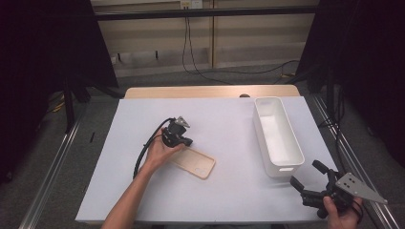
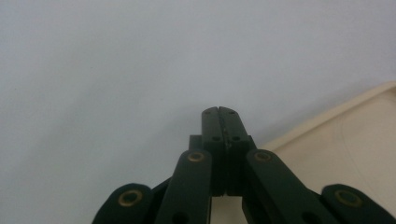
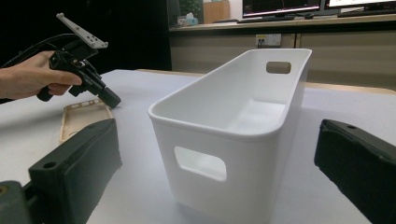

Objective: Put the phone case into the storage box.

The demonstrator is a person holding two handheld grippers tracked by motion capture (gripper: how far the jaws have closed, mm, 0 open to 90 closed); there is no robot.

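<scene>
Phone case lies flat, open side up, lower centre of high view, on table. Looks light, thin, bendy, likely slick; raised rim best hold. Left gripper at its upper-left edge, fingers closed, nothing between. Right gripper lower right, fingers wide open, empty. White bin right of case, well apart; bare table between.
</scene>
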